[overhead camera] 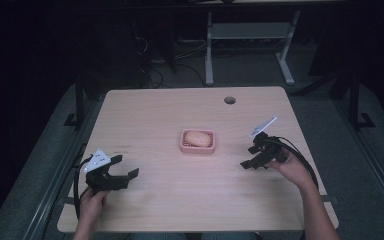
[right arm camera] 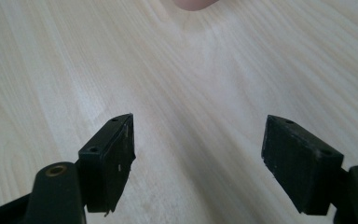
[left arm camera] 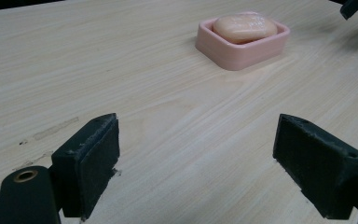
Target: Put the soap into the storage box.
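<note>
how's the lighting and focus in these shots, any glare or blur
High view: dim, the room around the table nearly black, the soap in its pink dish pale but readable. Left gripper view: bright and even, soft sheen on the soap, dish sharp. Right gripper view: washed-out glare on the wood, far end soft.

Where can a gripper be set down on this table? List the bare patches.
Nearly all of the table is bare wood. Free patches: between the left gripper and the pink soap dish; between the dish and the right gripper; the far strip from the dish to the cable hole; the near edge between both forearms. Only the centre is occupied.
</note>
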The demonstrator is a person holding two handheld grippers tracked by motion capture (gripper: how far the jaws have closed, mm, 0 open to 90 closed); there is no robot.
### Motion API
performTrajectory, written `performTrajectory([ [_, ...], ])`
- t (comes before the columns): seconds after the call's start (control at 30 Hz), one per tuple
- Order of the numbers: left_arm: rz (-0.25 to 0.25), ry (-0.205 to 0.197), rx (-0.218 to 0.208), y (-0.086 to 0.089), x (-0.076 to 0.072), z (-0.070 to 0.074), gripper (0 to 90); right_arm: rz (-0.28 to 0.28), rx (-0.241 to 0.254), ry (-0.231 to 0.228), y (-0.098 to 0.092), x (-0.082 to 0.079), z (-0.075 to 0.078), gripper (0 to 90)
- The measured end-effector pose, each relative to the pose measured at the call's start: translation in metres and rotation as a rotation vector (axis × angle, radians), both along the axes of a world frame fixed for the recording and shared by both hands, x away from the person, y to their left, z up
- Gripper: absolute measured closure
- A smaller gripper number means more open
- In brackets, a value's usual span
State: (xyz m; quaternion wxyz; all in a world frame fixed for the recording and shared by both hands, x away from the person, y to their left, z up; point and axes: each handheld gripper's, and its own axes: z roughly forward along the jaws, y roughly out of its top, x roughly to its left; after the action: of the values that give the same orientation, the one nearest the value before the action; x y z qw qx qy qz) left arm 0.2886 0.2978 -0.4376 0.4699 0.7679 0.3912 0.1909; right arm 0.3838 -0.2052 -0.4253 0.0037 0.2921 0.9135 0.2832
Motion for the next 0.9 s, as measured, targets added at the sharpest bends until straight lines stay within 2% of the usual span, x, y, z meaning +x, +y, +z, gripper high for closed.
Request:
performTrajectory([
  [0.57, -0.006, -0.001, 0.010, -0.001, 0.000, -0.001, 14.2, -0.027, 0.030, -0.008, -0.017, -0.021, -0.009, 25.0],
  [0.63, -0.007, -0.001, 0.012, -0.001, 0.000, -0.001, 14.3, -0.036, 0.043, -0.013, -0.020, -0.025, -0.010, 25.0],
  [0.77, -0.008, 0.002, 0.013, -0.001, 0.000, -0.001, 14.3, -0.047, 0.038, -0.028, -0.024, -0.029, -0.010, 25.0],
  [0.9, -0.010, 0.001, 0.013, -0.002, 0.001, -0.001, 14.3, -0.068, 0.053, -0.023, -0.030, -0.035, -0.011, 25.1],
])
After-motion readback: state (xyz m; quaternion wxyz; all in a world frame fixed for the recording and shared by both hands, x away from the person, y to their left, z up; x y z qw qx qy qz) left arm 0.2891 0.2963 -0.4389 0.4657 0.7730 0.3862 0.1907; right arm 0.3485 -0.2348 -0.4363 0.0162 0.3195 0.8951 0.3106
